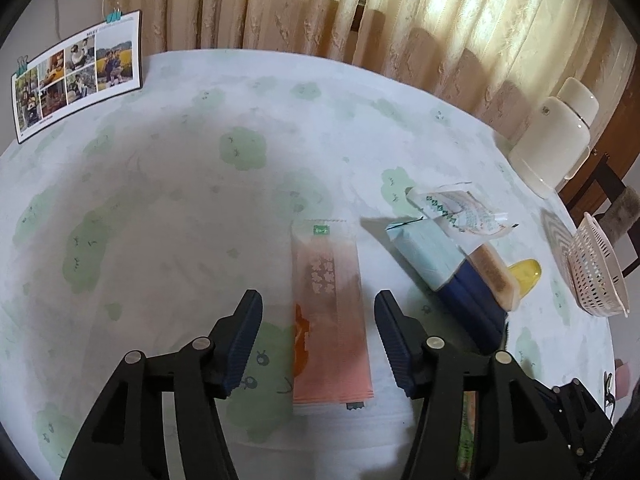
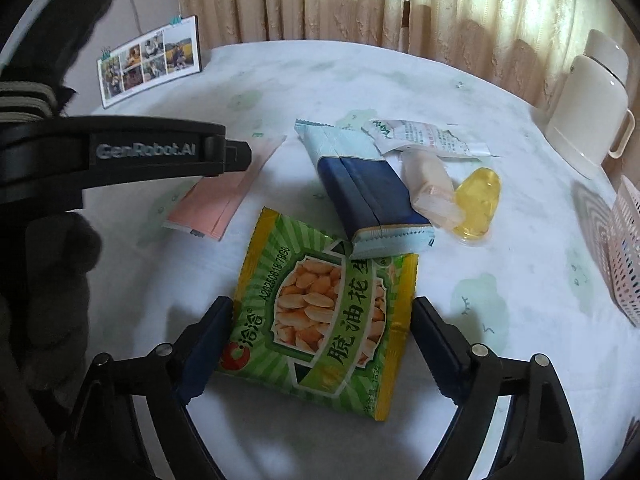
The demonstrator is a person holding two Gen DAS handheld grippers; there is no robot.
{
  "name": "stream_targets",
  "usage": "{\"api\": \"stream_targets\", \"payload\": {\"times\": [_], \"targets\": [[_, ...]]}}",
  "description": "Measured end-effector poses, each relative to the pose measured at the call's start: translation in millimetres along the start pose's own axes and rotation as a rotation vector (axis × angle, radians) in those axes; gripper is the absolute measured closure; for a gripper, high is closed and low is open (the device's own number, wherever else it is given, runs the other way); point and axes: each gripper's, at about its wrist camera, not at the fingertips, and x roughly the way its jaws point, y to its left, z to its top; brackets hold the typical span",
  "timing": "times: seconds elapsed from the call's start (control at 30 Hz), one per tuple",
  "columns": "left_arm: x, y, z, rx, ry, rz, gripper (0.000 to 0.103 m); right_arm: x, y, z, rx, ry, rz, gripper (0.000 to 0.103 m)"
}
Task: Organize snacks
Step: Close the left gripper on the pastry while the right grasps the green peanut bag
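My left gripper [image 1: 320,320] is open, its fingers either side of a flat pink snack packet [image 1: 330,312] lying on the table; the packet also shows in the right wrist view [image 2: 216,200]. My right gripper [image 2: 322,320] is open around a green and yellow peanut packet [image 2: 324,312], a finger at each side edge. Beyond it lie a blue packet [image 2: 366,188], a white printed packet [image 2: 424,138], a clear-wrapped cake [image 2: 430,184] and a yellow jelly cup [image 2: 478,200]. The left gripper's body [image 2: 152,152] crosses the right wrist view.
A pink perforated basket [image 1: 596,272] lies at the table's right edge, also seen in the right wrist view [image 2: 626,252]. A cream jug [image 2: 588,108] stands at the back right. A photo calendar [image 1: 76,72] stands at the back left. Curtains hang behind the table.
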Motion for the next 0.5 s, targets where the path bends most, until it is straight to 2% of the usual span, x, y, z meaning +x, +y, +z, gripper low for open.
{"api": "stream_targets", "payload": {"times": [0.37, 0.47, 0.5], "targets": [[10, -9, -3, 0.053, 0.003, 0.044, 0.05, -23, -16, -17, 0.059, -0.049, 0.059, 0.018], [10, -11, -3, 0.069, -0.005, 0.076, 0.062, -33, -22, -19, 0.078, -0.076, 0.073, 0.018], [10, -10, -4, 0.067, -0.008, 0.083, 0.069, -36, -23, -20, 0.083, -0.086, 0.074, 0.018]]}}
